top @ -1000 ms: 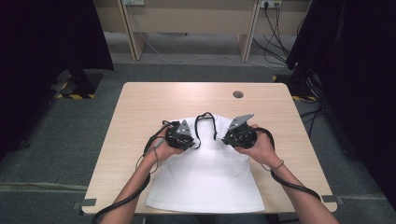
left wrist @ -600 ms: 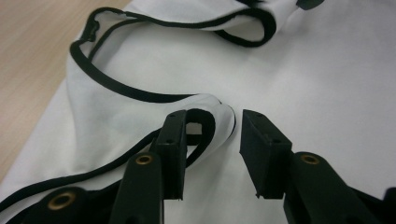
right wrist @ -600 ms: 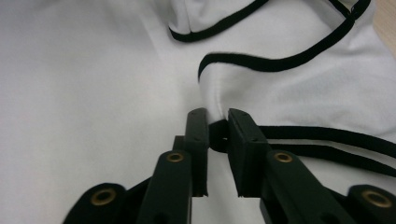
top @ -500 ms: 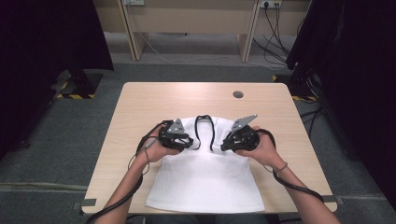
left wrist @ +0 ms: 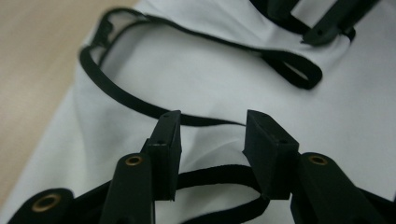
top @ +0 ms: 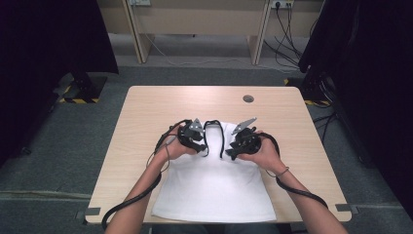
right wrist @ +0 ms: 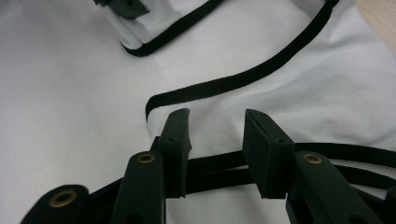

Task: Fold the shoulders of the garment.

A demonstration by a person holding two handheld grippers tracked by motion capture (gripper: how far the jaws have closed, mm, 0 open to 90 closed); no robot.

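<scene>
Your left tongs [top: 200,145] stand apart, jaws straddling a black-edged strap [left wrist: 219,173] of the white top [top: 214,185]. The top lies flat on the table [top: 146,112], long axis running toward you, straps at the far end. Your right tongs [top: 229,152], also apart, straddle the opposite strap [right wrist: 219,163]; both hands are equally near. No readable label or writing.

One white top [top: 214,187] with black straps, two grippers (left [top: 198,145], right [top: 229,152], both jaws apart), one table [top: 146,112].
</scene>
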